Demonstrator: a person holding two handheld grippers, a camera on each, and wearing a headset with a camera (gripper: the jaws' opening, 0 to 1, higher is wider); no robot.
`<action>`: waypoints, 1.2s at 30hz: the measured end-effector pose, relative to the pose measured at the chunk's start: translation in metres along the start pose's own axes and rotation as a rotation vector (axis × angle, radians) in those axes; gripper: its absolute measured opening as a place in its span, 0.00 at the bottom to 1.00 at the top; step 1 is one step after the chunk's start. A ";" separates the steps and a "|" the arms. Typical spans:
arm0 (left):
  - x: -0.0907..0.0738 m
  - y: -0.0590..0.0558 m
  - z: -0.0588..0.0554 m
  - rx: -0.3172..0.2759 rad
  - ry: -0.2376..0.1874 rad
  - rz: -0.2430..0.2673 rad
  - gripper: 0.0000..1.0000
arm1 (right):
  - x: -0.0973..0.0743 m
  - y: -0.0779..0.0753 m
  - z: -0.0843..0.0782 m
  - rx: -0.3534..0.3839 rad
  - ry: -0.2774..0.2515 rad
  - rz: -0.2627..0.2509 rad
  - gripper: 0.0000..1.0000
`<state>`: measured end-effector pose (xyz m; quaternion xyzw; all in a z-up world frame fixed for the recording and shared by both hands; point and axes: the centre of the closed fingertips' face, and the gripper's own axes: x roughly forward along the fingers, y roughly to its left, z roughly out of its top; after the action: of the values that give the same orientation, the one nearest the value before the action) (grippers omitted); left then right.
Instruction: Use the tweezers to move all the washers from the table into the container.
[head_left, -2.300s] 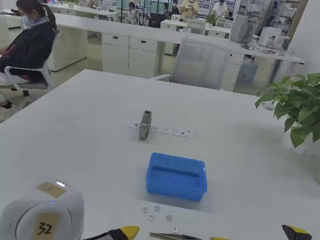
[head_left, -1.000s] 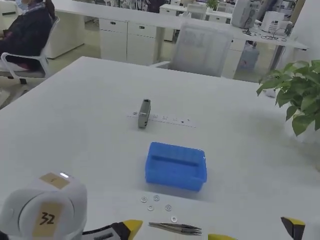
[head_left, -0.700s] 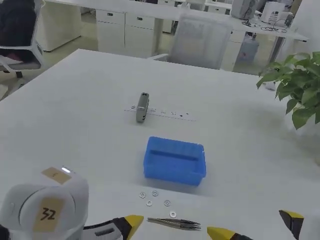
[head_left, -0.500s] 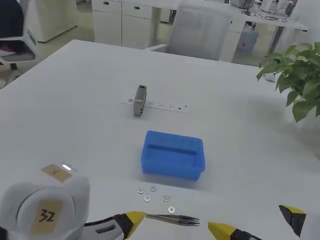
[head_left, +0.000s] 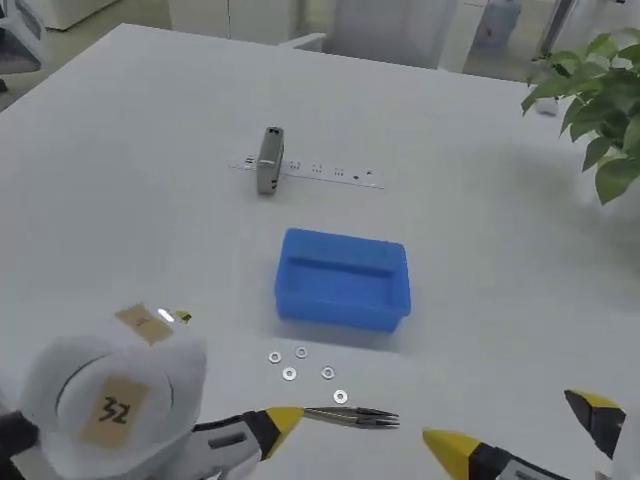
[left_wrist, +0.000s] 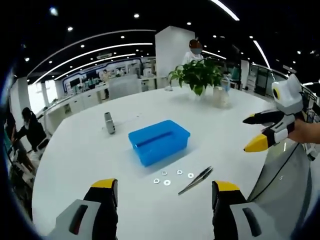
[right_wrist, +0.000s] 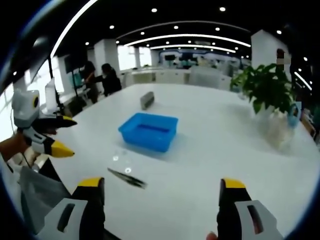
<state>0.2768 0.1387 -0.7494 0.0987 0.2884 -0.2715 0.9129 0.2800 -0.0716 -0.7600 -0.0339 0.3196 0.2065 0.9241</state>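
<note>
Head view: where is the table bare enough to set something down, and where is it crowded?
Bare: the table left of the blue container, and right of it toward the plant. Crowded: the near strip holding the washers and tweezers.

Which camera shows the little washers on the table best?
The head view: five washers lie separate and sharp before the blue container. The left gripper view shows them smaller; the right gripper view, as faint specks.
</note>
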 end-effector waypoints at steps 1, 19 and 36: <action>0.004 -0.004 0.000 -0.004 0.001 -0.030 0.76 | 0.001 0.000 -0.001 0.003 0.005 -0.001 0.93; 0.075 -0.025 -0.037 0.215 0.172 -0.259 0.35 | 0.017 0.008 -0.015 0.006 0.081 0.042 0.92; 0.101 -0.040 -0.070 0.315 0.257 -0.353 0.15 | 0.021 0.014 -0.018 -0.027 0.111 0.083 0.92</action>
<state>0.2903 0.0845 -0.8661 0.2217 0.3687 -0.4531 0.7808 0.2787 -0.0547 -0.7855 -0.0446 0.3685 0.2467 0.8952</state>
